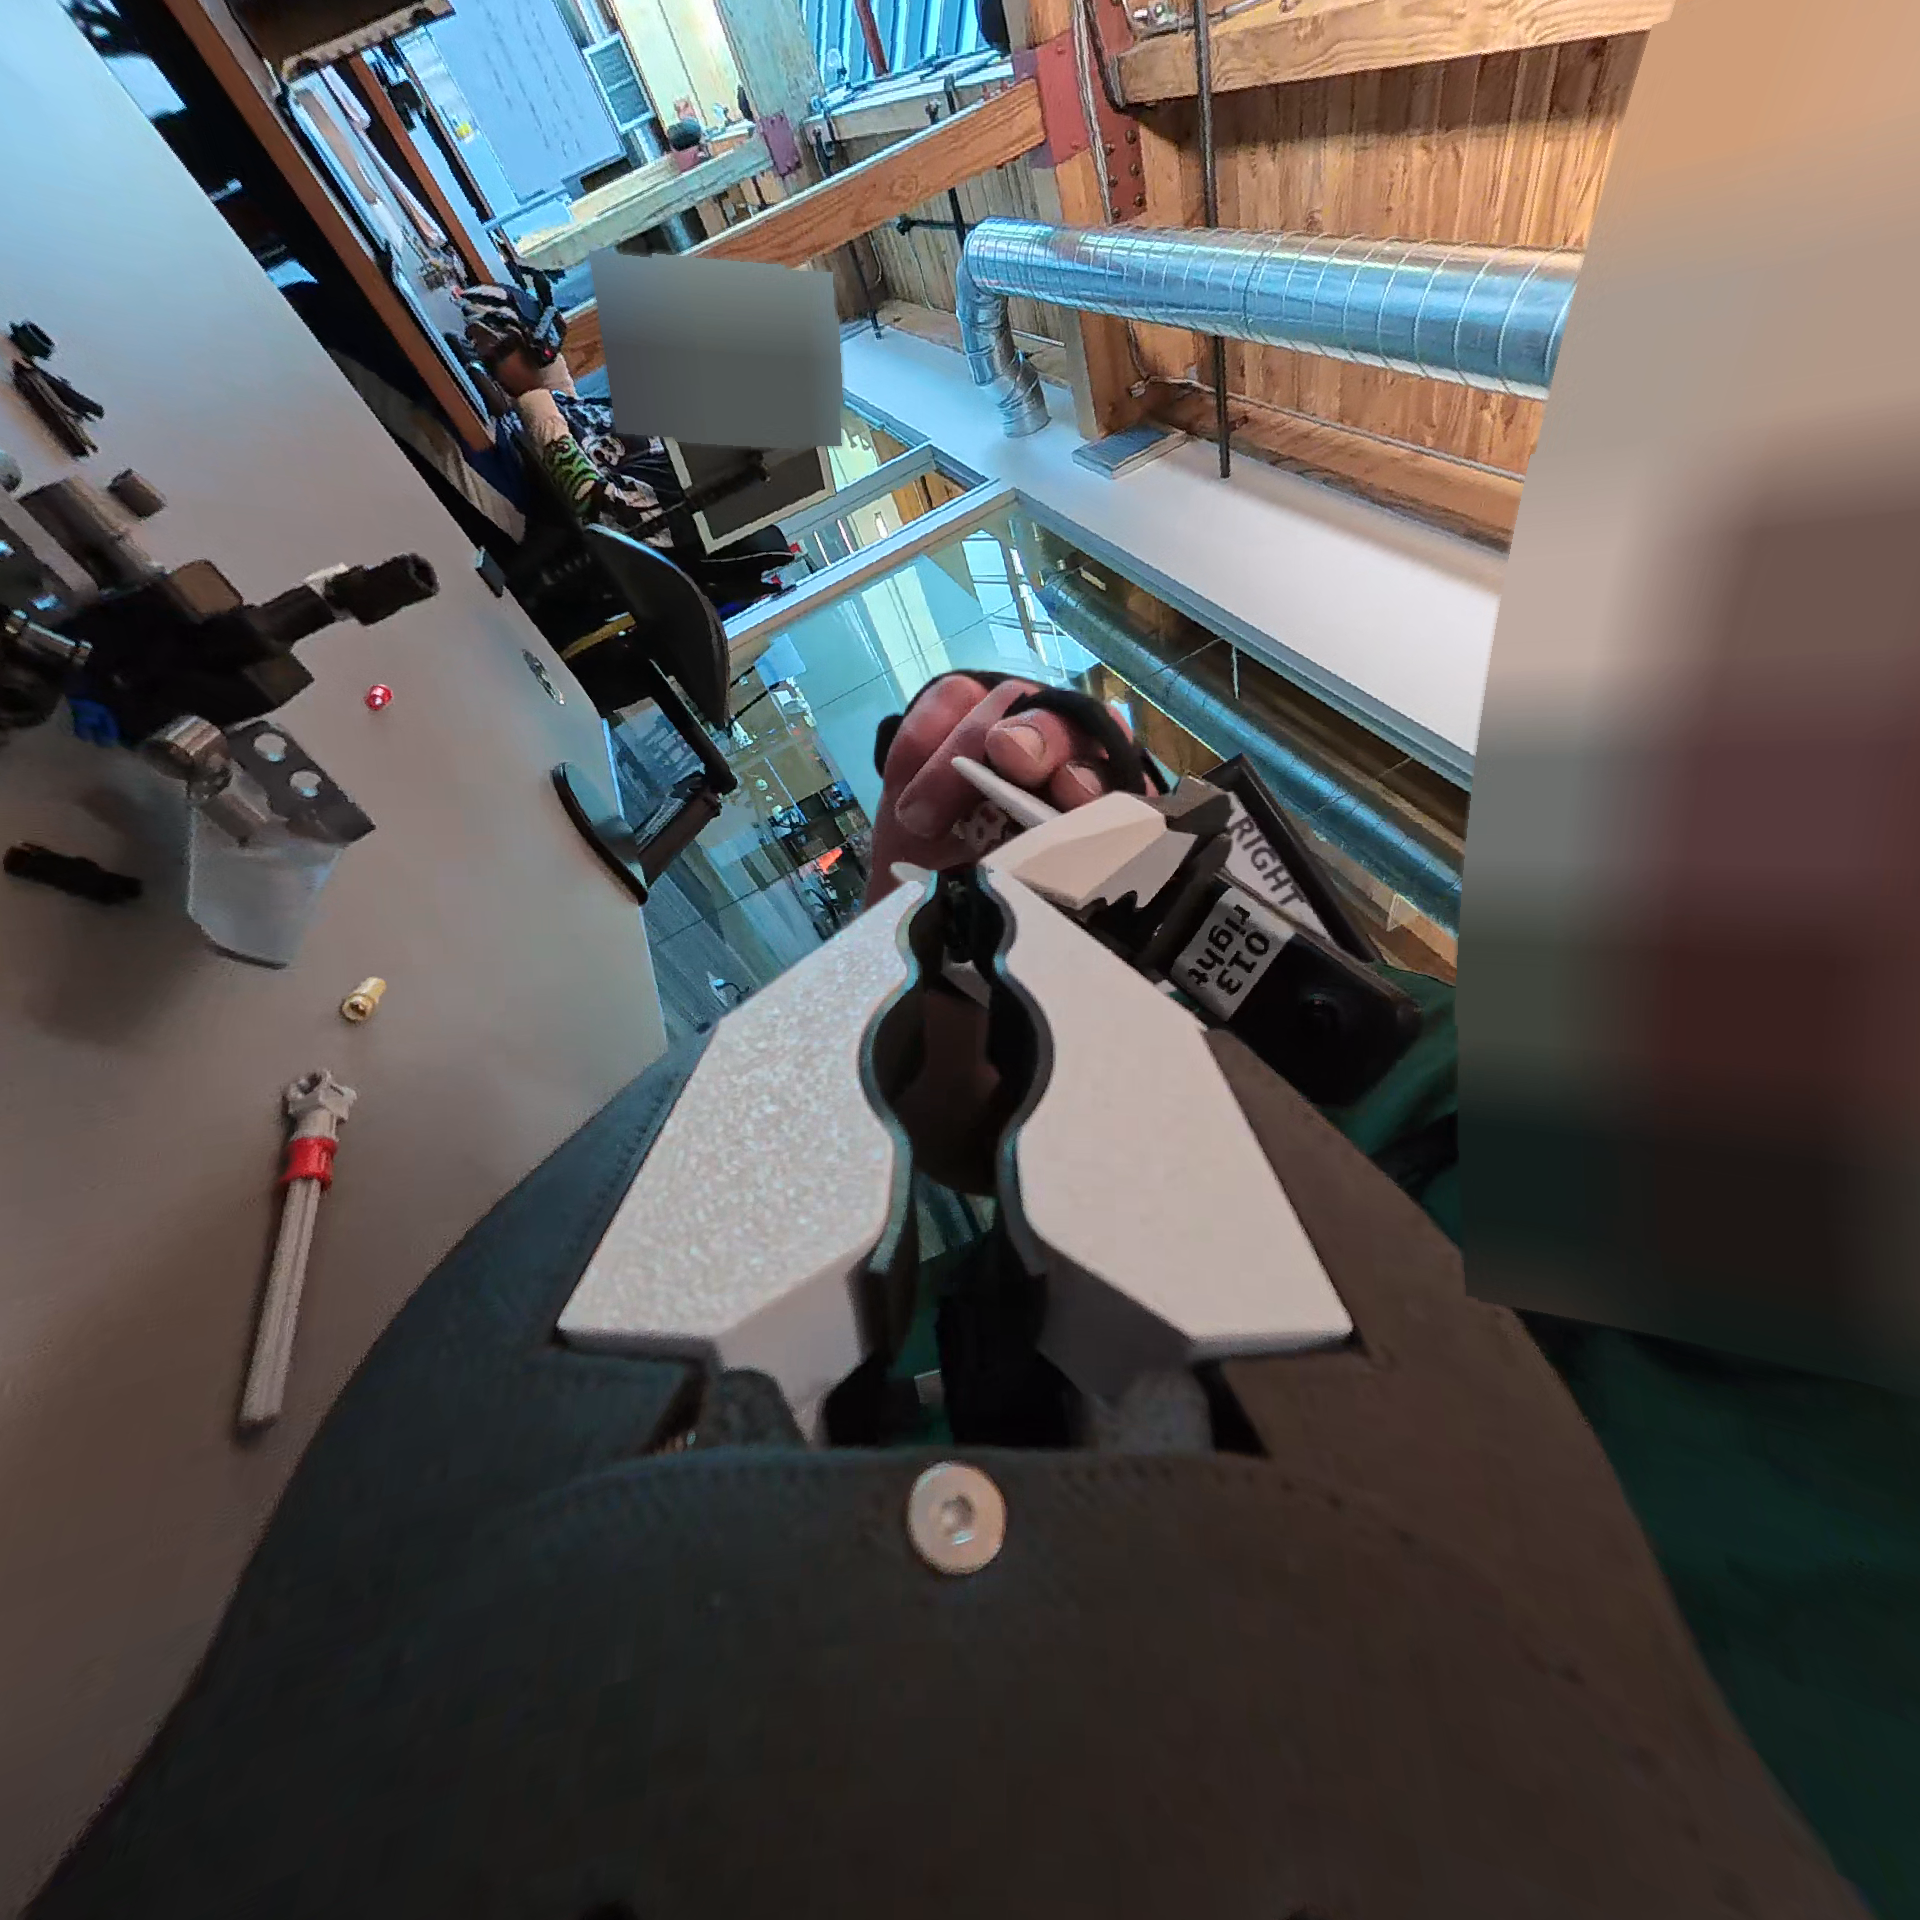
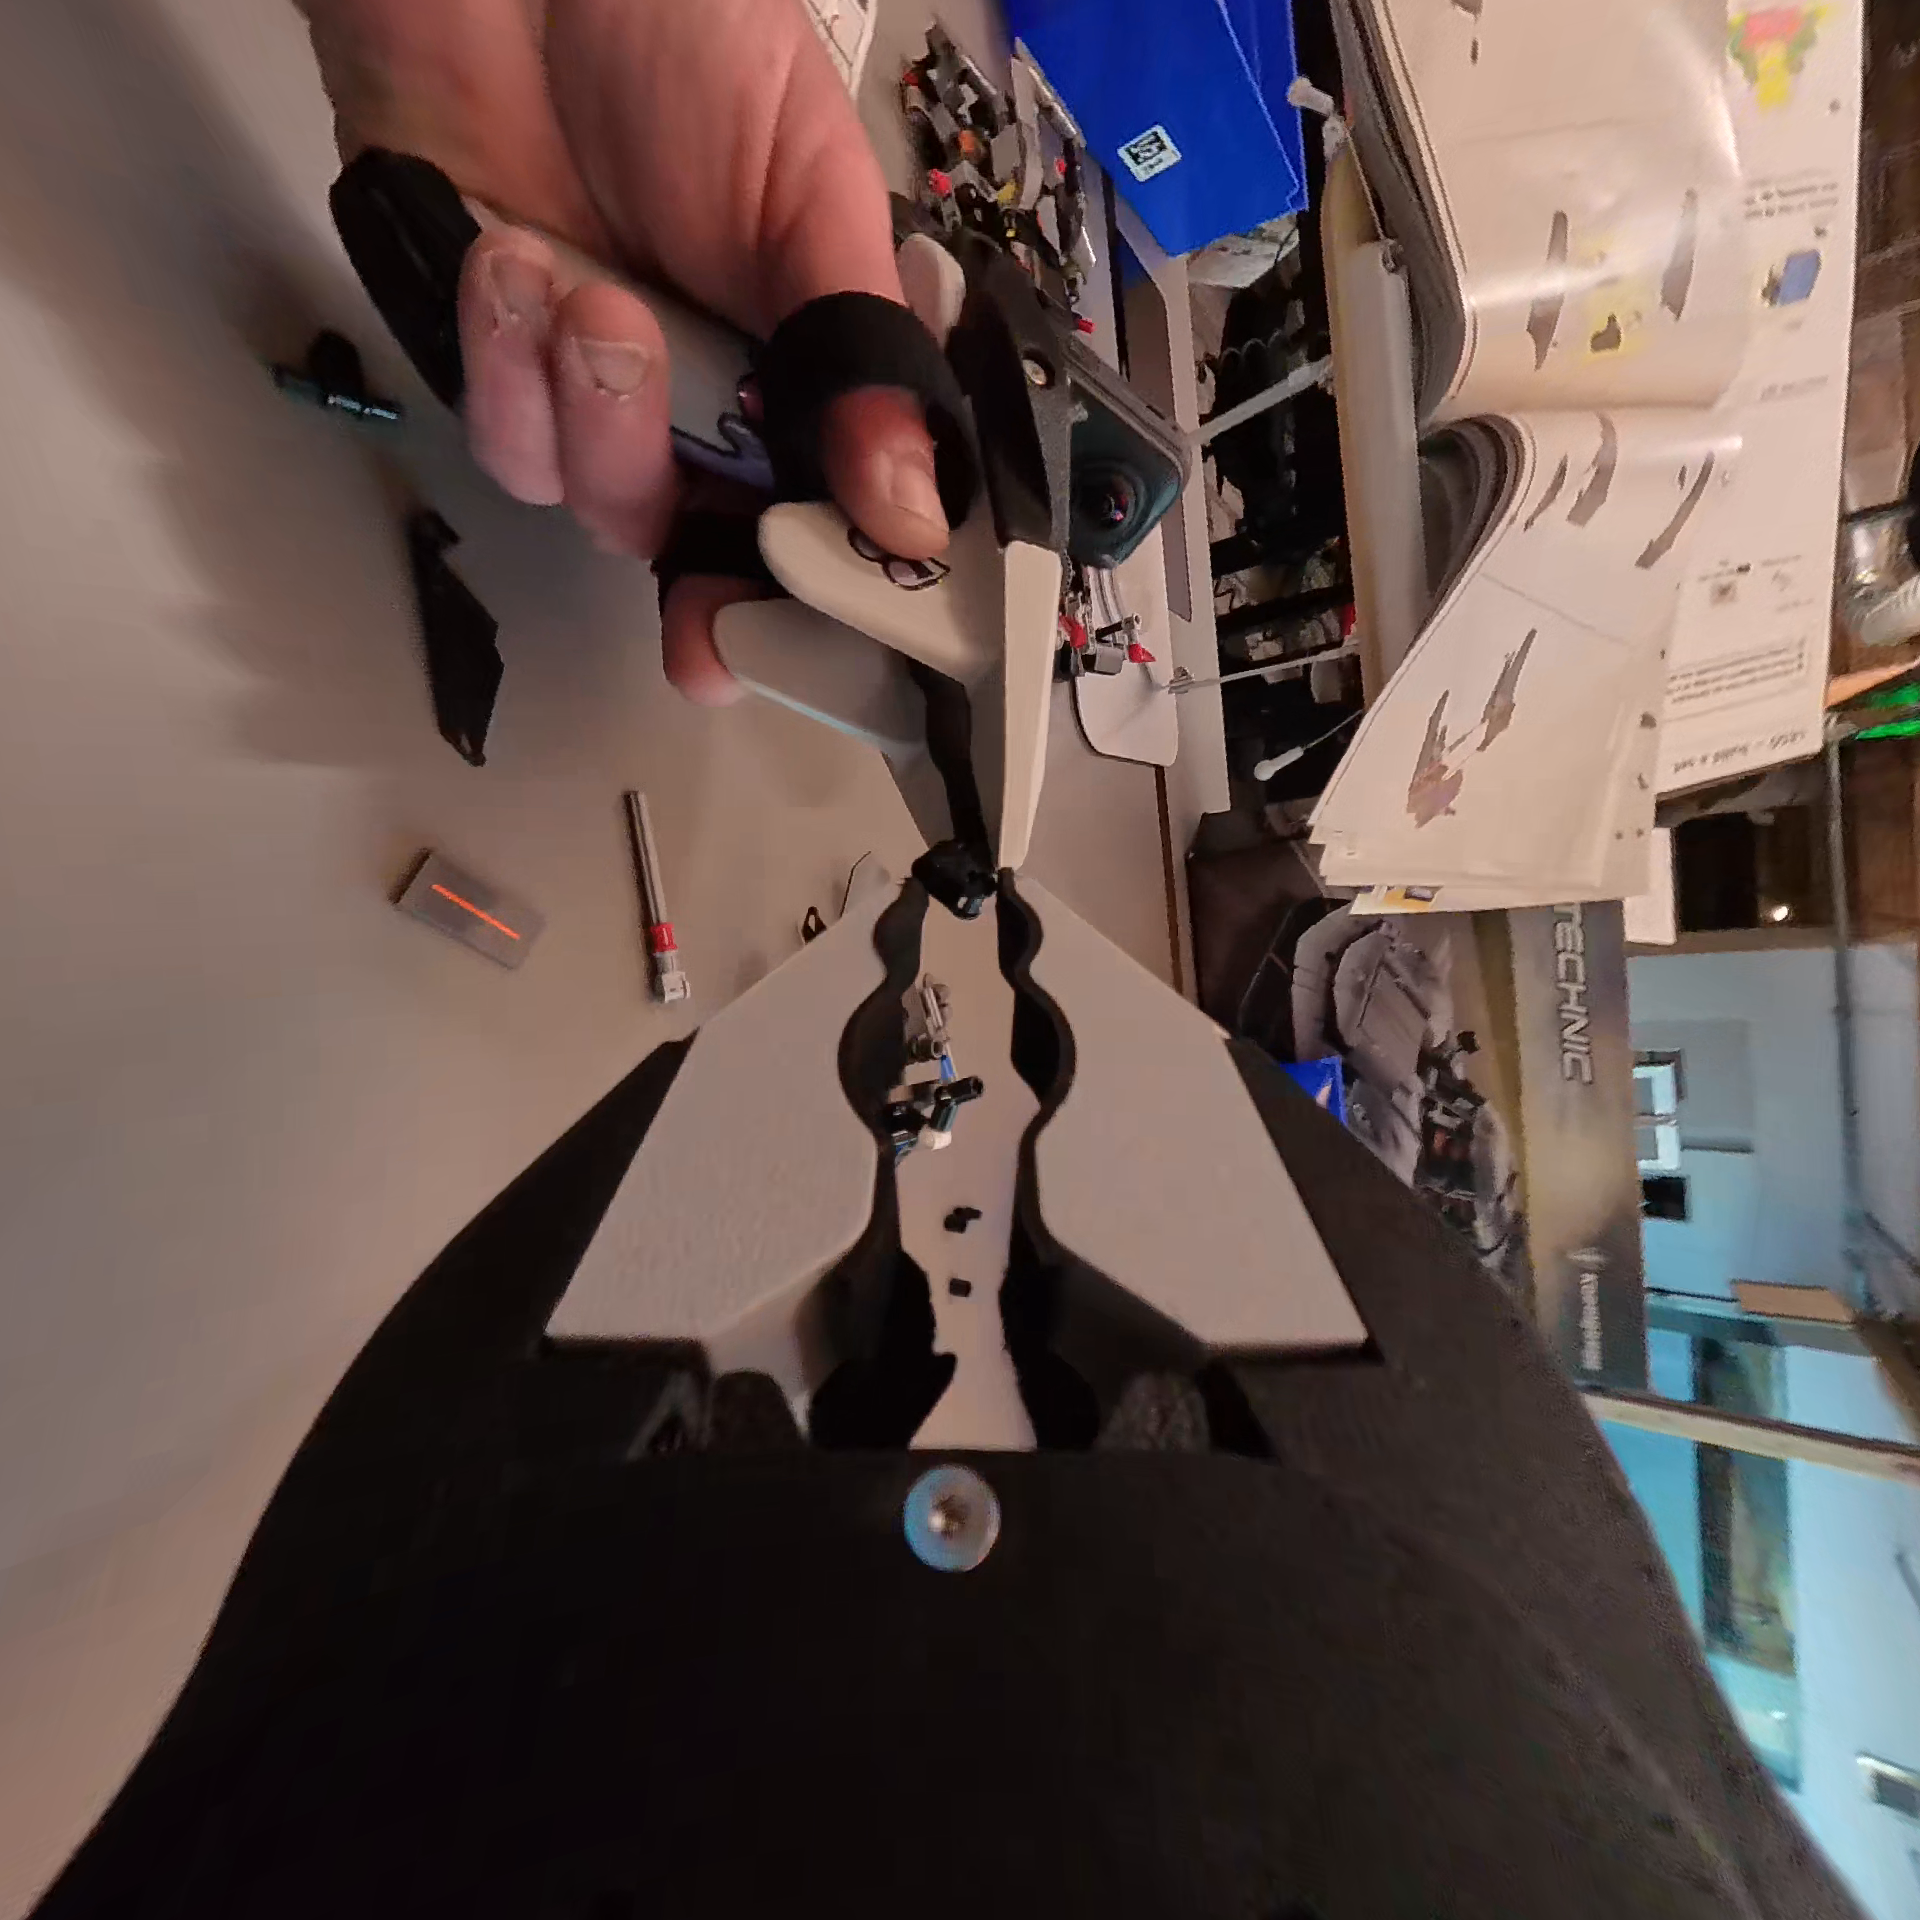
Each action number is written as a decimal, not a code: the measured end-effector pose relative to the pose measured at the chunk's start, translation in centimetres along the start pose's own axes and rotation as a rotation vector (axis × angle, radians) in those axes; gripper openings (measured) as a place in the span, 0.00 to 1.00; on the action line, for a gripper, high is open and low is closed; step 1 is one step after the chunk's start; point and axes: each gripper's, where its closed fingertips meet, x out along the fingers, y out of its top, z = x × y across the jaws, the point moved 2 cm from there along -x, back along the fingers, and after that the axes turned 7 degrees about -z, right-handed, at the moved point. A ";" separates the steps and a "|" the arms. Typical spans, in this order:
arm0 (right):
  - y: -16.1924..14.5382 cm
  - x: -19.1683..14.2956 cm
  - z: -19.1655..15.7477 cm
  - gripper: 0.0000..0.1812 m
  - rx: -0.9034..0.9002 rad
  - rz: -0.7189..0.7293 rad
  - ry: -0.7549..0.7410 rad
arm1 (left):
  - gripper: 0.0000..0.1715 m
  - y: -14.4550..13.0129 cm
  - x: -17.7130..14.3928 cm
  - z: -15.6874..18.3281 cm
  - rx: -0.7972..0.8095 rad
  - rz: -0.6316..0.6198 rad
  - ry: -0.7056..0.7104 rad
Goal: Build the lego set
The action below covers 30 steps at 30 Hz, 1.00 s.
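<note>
Both grippers meet tip to tip in mid-air above the table. Right gripper [image 2: 951,883]: tips nearly together, with a small black lego piece [image 2: 956,881] between them. Left gripper [image 2: 992,831] comes in from above in the right wrist view, its tips pinched on the same piece. In the left wrist view the left gripper [image 1: 951,894] has a dark part at its tips, jaws almost shut. Can't tell which one carries the load; looks like a handover or a two-handed join.

Progress: early to mid, by my read.
- Small grey-black sub-assembly [image 1: 156,665] sits near the table's far edge in the left wrist view, part-built.
- Loose parts on the table [image 1: 436,935]: grey axle with red bush [image 1: 296,1236], tan connector [image 1: 364,1000], red stud [image 1: 379,694], black pin [image 1: 73,873].
- Right wrist view also shows a grey tile with an orange stripe [image 2: 468,909] and a black panel [image 2: 452,644], both unused.
- A bigger build [image 2: 987,135] lies towards the table's far end, by a blue bin [image 2: 1174,104].
- Open instruction booklet [image 2: 1590,416] and set box [image 2: 1455,1091] stand past the table's edge.

Plenty left: none of the loose parts are fitted.
</note>
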 end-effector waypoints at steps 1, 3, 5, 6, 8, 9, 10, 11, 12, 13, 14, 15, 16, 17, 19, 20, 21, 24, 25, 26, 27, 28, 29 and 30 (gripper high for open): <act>0.0 -0.1 0.0 0.08 -0.027 -0.007 -0.003 | 0.01 -0.1 0.1 0.1 -0.007 -0.001 -0.010; 0.1 -0.2 -0.3 0.08 -0.103 -0.025 -0.007 | 0.01 -0.3 0.3 0.2 -0.014 -0.016 -0.015; 0.1 -0.3 -0.2 0.08 -0.163 -0.043 -0.018 | 0.01 -0.2 0.5 0.2 -0.025 -0.020 -0.023; 0.0 -0.4 -0.2 0.08 -0.185 -0.048 -0.020 | 0.01 -0.3 0.5 0.2 -0.028 -0.024 -0.022; 0.0 -0.4 -0.2 0.07 -0.215 -0.056 -0.031 | 0.01 -0.3 0.6 0.1 -0.037 -0.027 -0.021; -0.1 -0.3 -0.2 0.07 -0.221 -0.058 -0.034 | 0.01 -0.2 0.6 0.1 -0.041 -0.026 -0.022; -0.1 -0.3 -0.2 0.06 -0.225 -0.059 -0.033 | 0.01 -0.2 0.6 0.1 -0.043 -0.028 -0.020; -0.1 -0.4 -0.2 0.06 -0.217 -0.054 -0.030 | 0.01 -0.3 0.6 0.0 -0.045 -0.030 -0.019; -0.1 -0.4 -0.2 0.06 -0.203 -0.047 -0.028 | 0.01 -0.2 0.7 0.1 -0.047 -0.030 -0.024; -0.1 -0.4 -0.2 0.06 -0.186 -0.048 -0.024 | 0.01 -0.2 0.7 0.1 -0.043 -0.025 -0.025; -0.2 -0.3 -0.3 0.05 -0.163 -0.046 -0.011 | 0.01 -0.2 0.7 0.1 -0.037 -0.021 -0.016; -0.2 -0.4 -0.2 0.05 -0.130 -0.032 0.002 | 0.01 -0.1 0.7 0.0 -0.036 -0.015 -0.013; -0.3 -0.4 -0.1 0.05 -0.094 -0.023 0.012 | 0.01 0.0 0.8 0.1 -0.035 -0.008 -0.016; -0.4 -0.3 0.0 0.05 -0.064 -0.020 0.024 | 0.01 0.1 0.8 0.1 -0.029 -0.003 -0.011; -0.5 -0.4 0.1 0.04 0.015 0.009 0.052 | 0.02 0.3 0.8 -0.1 -0.012 0.012 0.015; -0.6 -0.5 0.3 0.05 0.061 0.023 0.059 | 0.03 0.5 0.7 -0.1 -0.005 0.024 0.021; -0.8 -0.5 0.5 0.04 0.112 0.038 0.070 | 0.05 0.6 0.7 -0.2 0.011 0.029 0.041; -1.5 -0.5 1.1 0.04 0.300 0.095 0.124 | 0.10 1.2 0.0 -0.6 0.082 0.060 0.127; -1.7 -0.6 1.3 0.05 0.359 0.111 0.142 | 0.11 1.3 -0.3 -0.8 0.124 0.065 0.174; -2.0 -0.5 1.3 0.04 0.427 0.125 0.178 | 0.11 1.3 -0.5 -0.8 0.168 0.066 0.210; -2.1 -0.5 1.3 0.04 0.507 0.150 0.222 | 0.12 1.3 -0.7 -0.7 0.222 0.060 0.253; -2.1 -0.6 1.4 0.05 0.583 0.189 0.258 | 0.13 1.0 -0.7 -0.8 0.289 0.036 0.308; -2.1 -0.7 1.4 0.04 0.652 0.221 0.306 | 0.13 0.8 -0.6 -0.9 0.356 0.004 0.369; -2.2 -0.7 1.3 0.04 0.713 0.240 0.355 | 0.13 0.5 -0.6 -1.1 0.419 -0.024 0.429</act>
